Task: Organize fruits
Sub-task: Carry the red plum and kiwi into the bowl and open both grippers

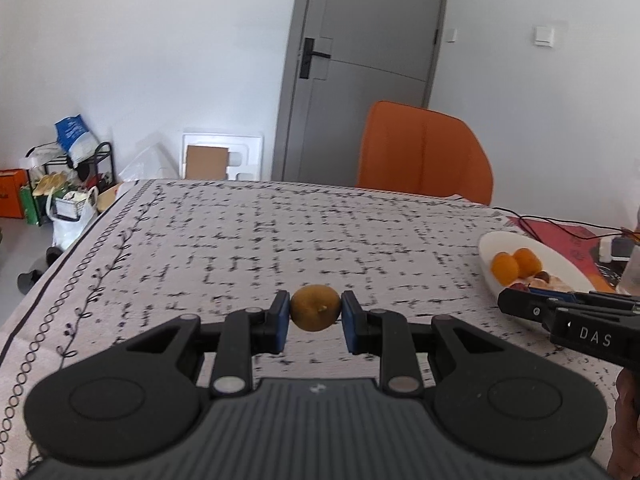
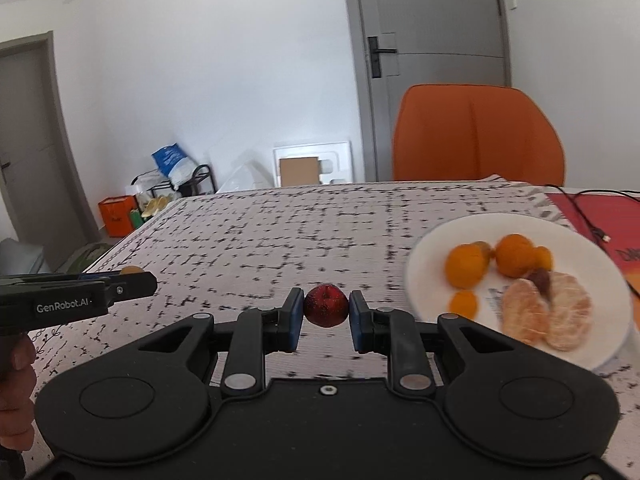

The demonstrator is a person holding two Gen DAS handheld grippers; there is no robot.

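Note:
My left gripper is shut on a small yellow-brown fruit and holds it above the patterned tablecloth. My right gripper is shut on a small dark red fruit, just left of a white plate. The plate holds several small oranges, two peeled citrus halves and a dark brown fruit. In the left wrist view the plate lies at the far right, with the right gripper beside its near rim. In the right wrist view the left gripper shows at the left edge.
An orange chair stands behind the table's far edge. A red mat with black cables lies right of the plate. Bags, a rack and boxes crowd the floor beyond the table's left side. A grey door is behind.

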